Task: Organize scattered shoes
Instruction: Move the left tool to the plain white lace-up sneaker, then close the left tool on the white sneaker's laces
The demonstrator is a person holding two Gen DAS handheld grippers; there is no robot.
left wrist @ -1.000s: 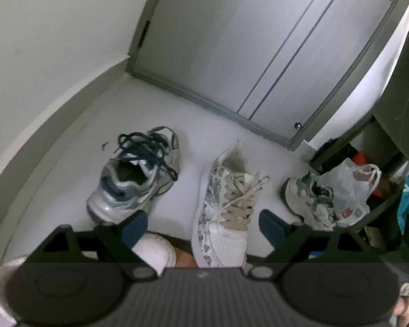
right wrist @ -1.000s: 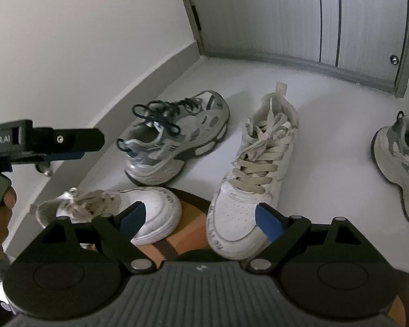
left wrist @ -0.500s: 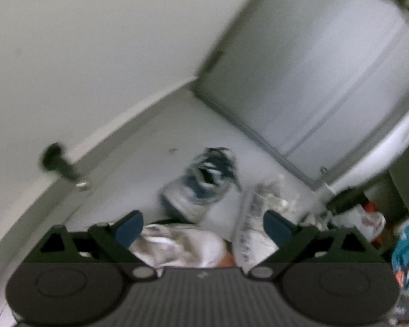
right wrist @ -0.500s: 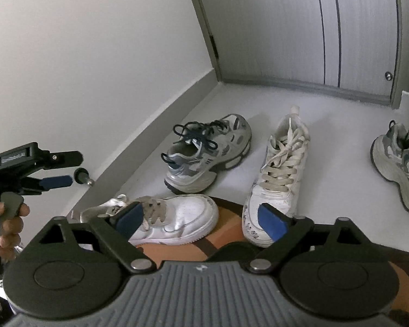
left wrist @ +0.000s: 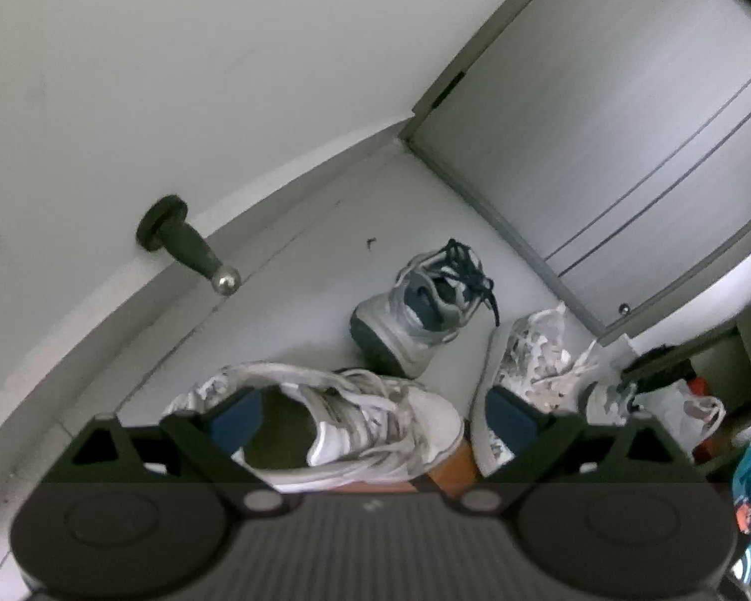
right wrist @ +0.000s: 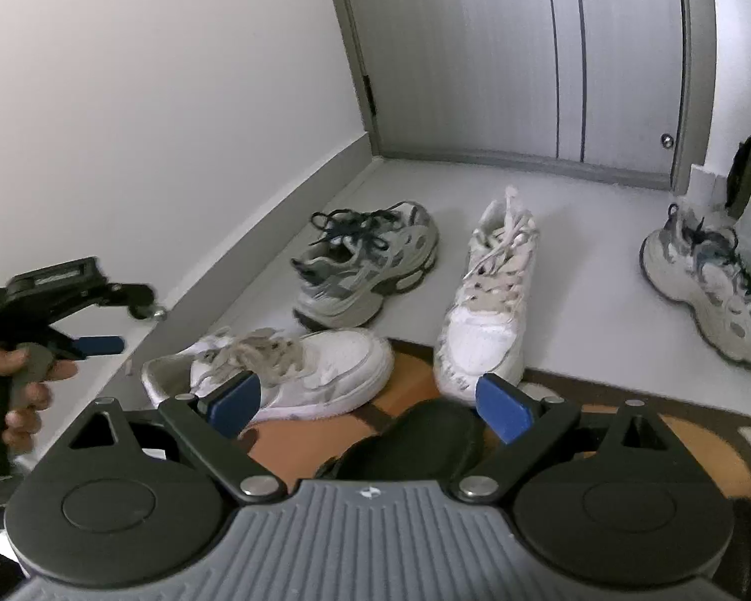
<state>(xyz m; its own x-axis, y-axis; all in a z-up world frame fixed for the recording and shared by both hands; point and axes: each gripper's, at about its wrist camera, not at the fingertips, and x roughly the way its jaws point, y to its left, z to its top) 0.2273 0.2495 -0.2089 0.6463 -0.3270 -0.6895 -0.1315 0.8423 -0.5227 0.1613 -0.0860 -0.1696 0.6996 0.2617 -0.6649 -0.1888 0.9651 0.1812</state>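
Pale grey floor [right wrist: 576, 230] underfoot, plain white wall [right wrist: 150, 75] with a grey skirting board [right wrist: 285, 200] along the left. Straight ahead, grey ribbed sliding door [right wrist: 475, 50]. Black door stopper with metal tip [left wrist: 190, 245] jutting from the wall. Orange-brown mat with dark border [right wrist: 676, 430] nearest.

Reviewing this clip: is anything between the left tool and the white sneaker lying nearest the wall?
Nothing visible. In the left wrist view the left tool is open, and the white sneaker lies directly beyond its fingers with no object between. The grey sneaker and the other white sneaker sit farther off, to the side.
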